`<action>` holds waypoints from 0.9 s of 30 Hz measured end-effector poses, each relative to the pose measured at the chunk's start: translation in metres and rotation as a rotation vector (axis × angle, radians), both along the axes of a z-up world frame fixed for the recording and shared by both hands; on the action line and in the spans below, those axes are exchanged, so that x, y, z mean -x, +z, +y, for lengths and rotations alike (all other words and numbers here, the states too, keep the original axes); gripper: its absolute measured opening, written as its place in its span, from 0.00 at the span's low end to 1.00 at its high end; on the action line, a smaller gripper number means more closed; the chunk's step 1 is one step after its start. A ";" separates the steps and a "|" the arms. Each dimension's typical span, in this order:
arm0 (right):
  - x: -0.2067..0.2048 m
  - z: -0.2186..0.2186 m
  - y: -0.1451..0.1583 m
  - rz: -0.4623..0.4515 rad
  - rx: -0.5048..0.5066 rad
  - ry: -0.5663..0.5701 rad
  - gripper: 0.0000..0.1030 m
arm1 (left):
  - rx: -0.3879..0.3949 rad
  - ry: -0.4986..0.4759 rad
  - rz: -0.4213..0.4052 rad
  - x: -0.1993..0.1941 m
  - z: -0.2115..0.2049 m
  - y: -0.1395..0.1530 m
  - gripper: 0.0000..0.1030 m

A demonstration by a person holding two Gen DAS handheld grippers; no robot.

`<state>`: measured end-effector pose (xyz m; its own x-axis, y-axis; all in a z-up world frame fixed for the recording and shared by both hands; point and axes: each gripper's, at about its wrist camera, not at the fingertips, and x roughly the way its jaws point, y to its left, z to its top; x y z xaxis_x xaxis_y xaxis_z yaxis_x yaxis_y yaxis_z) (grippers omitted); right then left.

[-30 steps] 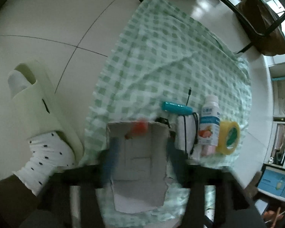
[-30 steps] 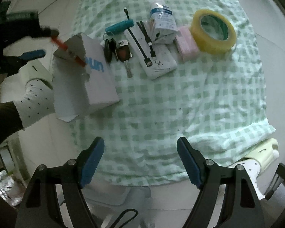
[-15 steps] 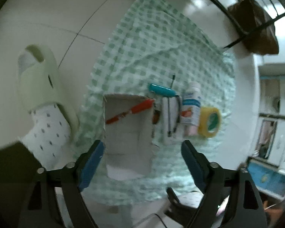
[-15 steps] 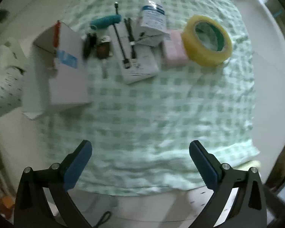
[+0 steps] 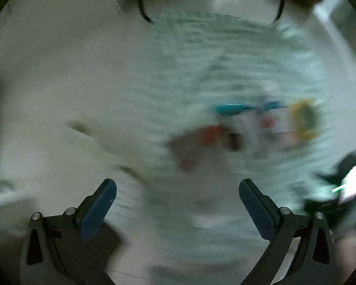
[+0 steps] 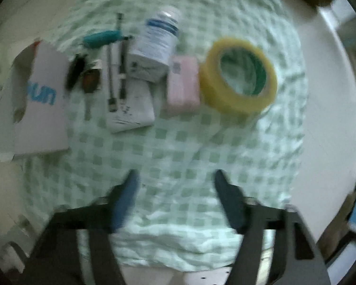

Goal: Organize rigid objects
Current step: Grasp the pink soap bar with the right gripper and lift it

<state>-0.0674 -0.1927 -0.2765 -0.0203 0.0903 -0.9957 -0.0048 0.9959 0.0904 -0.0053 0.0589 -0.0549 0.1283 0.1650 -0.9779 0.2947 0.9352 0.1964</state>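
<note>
In the right wrist view a row of items lies on a green checked cloth (image 6: 168,147): a white box (image 6: 42,104) with blue lettering, dark keys (image 6: 83,76), a teal tool (image 6: 102,39), a white pack with black cables (image 6: 128,95), a white bottle (image 6: 157,40), a pink block (image 6: 182,85) and a yellow tape roll (image 6: 238,76). My right gripper (image 6: 175,197) is open and empty, above the cloth short of the row. The left wrist view is heavily blurred; my left gripper (image 5: 178,201) is open and empty, with the teal tool (image 5: 232,109) and tape roll (image 5: 303,121) smeared ahead.
The cloth lies on a pale tiled floor (image 6: 330,95). A black metal frame (image 5: 142,7) stands beyond the cloth's far edge in the left wrist view. A dark shape with a bright patch (image 5: 351,182) shows at that view's right edge.
The left gripper let the red pen go into the white box and pulled back, now swinging fast with blur. The right gripper moved closer over the cloth and its fingers narrowed somewhat.
</note>
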 end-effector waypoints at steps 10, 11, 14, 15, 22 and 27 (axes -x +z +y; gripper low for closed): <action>-0.042 -0.015 -0.044 -0.004 -0.006 -0.131 0.68 | 0.151 0.111 0.171 -0.022 0.020 -0.021 1.00; -0.048 -0.018 -0.047 -0.003 -0.003 -0.151 0.68 | 0.157 0.120 0.195 -0.025 0.023 -0.025 1.00; -0.062 -0.022 -0.059 0.019 -0.021 -0.199 0.69 | 0.185 0.121 0.249 -0.031 0.022 -0.032 1.00; -0.064 -0.021 -0.062 0.027 -0.030 -0.206 0.71 | 0.201 0.117 0.256 -0.031 0.021 -0.033 1.00; -0.083 -0.017 -0.078 0.017 -0.049 -0.241 0.70 | 0.231 0.068 0.259 -0.032 0.019 -0.033 1.00; -0.082 -0.019 -0.069 0.029 -0.083 -0.202 0.41 | 0.199 0.128 0.270 -0.030 0.020 -0.035 1.00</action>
<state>0.0150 -0.2119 -0.3453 -0.0224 0.1771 -0.9839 0.1976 0.9656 0.1692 0.0242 0.0787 -0.0902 -0.1484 -0.0343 -0.9883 0.1888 0.9800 -0.0624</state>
